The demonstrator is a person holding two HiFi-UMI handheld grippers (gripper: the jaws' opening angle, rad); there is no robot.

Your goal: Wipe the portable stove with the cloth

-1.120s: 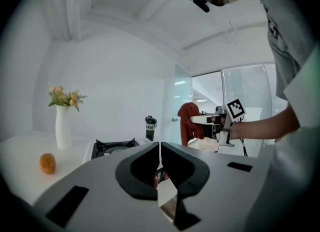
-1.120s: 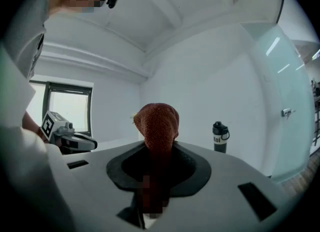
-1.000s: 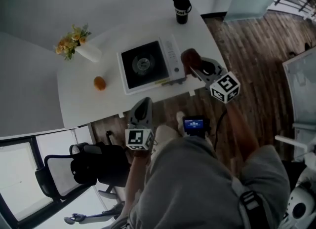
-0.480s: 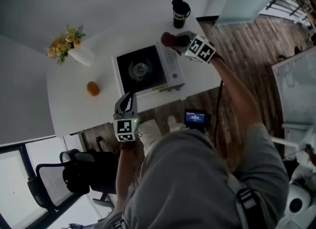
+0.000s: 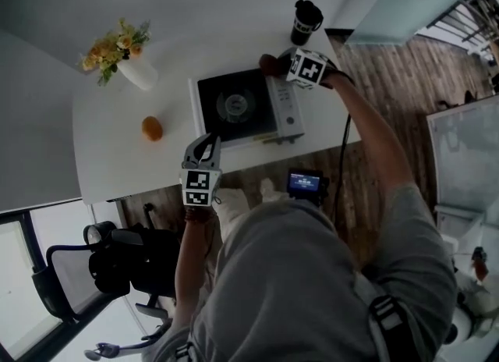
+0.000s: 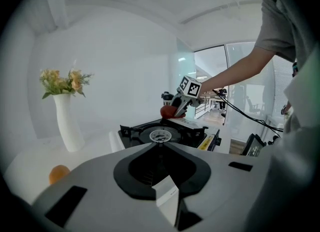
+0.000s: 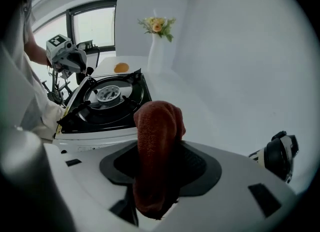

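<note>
The portable stove (image 5: 251, 126), white with a black burner top, sits mid-table; it also shows in the right gripper view (image 7: 107, 101) and the left gripper view (image 6: 160, 133). My right gripper (image 5: 277, 64) hovers at the stove's far right corner. Its jaws are opening, with the rust-red cloth (image 7: 156, 146) still bunched between them and a gap on either side. The same cloth (image 5: 270, 64) shows in the head view. My left gripper (image 5: 207, 143) is at the table's front edge, just short of the stove. Its fingers are nearly together and starting to open, with nothing between them.
A black mug (image 5: 306, 19) stands at the back right corner of the white table (image 5: 117, 157). A white vase of flowers (image 5: 132, 68) stands at the back left. An orange (image 5: 152, 128) lies left of the stove. A black office chair (image 5: 117, 263) stands at the table's near side.
My right gripper carried the cloth from off the table's front right edge to the stove's far right corner, and its jaws have spread. The left gripper moved in toward the table's front edge.
</note>
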